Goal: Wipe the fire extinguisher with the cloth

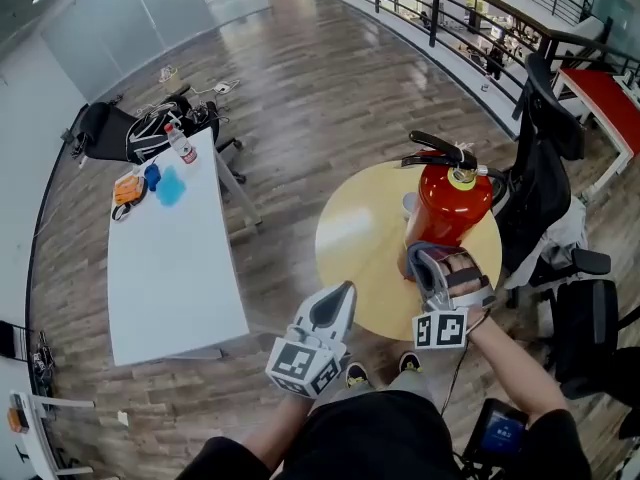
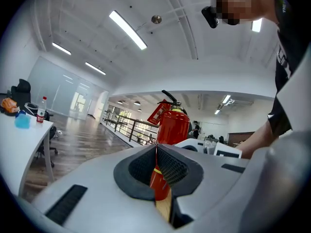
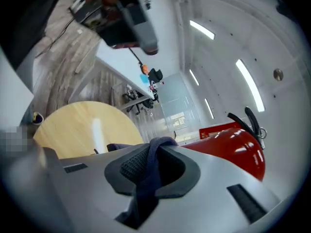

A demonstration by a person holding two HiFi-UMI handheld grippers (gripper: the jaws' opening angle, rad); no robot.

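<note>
L gripper (image 1: 335, 306) nearest, at the counter's near edge, fingers together, nothing btwn them. R gripper (image 1: 440, 273) has its fingers clamped on a dark blue cloth (image 3: 147, 176), right by the red fire extinguisher (image 1: 447, 206), which stands upright on the round wooden counter (image 1: 355, 243).

Head view looks steeply down on the round table (image 1: 360, 238); both gripper views face the fire extinguisher (image 2: 171, 125) from near

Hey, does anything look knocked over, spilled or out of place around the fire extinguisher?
Nothing stands out. The red fire extinguisher stands upright on the round yellow wooden table, and the right hand-held gripper pinches the dark blue cloth beside it.
</note>
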